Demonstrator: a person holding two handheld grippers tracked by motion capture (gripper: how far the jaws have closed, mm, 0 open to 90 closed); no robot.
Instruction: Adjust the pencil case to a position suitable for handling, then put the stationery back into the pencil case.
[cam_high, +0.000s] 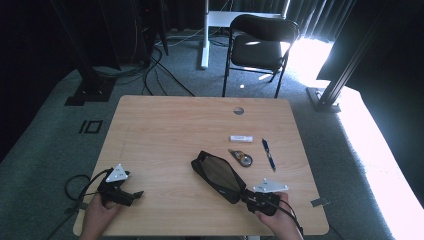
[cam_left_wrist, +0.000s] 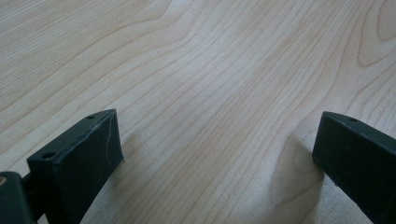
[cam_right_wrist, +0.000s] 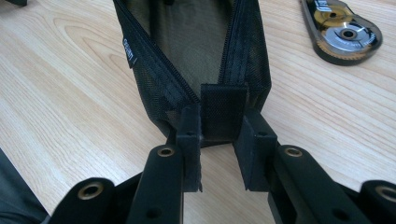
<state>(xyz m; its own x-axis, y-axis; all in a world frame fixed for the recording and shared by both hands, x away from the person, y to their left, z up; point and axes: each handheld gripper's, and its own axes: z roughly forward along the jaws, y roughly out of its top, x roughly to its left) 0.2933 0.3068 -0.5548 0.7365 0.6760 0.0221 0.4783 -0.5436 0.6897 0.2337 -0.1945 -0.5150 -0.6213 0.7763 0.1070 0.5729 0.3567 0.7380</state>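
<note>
A: Jaws on the right gripper (cam_right_wrist: 218, 154) pinching the fabric tab at the near end of the black mesh pouch (cam_right_wrist: 196, 60), pads pressing it from both sides. Jaws on the left gripper (cam_left_wrist: 215, 158) standing spread wide, nothing between them, just bare table (cam_left_wrist: 196, 56).

B: Seeing the same from the high view. Pouch (cam_high: 218, 176) lying unzipped, mouth gaping, stretching away toward 11 o'clock from the right gripper (cam_high: 252, 197). Left gripper (cam_high: 131, 196) sitting well apart, off at 9 o'clock from the pouch.

A: Worrying about that tab grip though. Holding only a small strip of fabric, so probably slipping out if tugged hard or sideways.

B: Also dragging the whole pouch instead of steadying it, likely, with nothing pinning the far end. And the tape dispenser (cam_high: 242, 158) lying just beside the pouch at about 1 o'clock, so possibly getting bumped by a swing that way.

A: Pen (cam_high: 269, 154) and the small white tube (cam_high: 241, 138) lying farther out toward 1 o'clock, looking safer. Guessing those are going into the pouch.

B: Probably. Mouth sagging shut being the other risk, soft mesh folding once lifted by one end only.

A: Still needing that left gripper over at the open edge, then.
</note>
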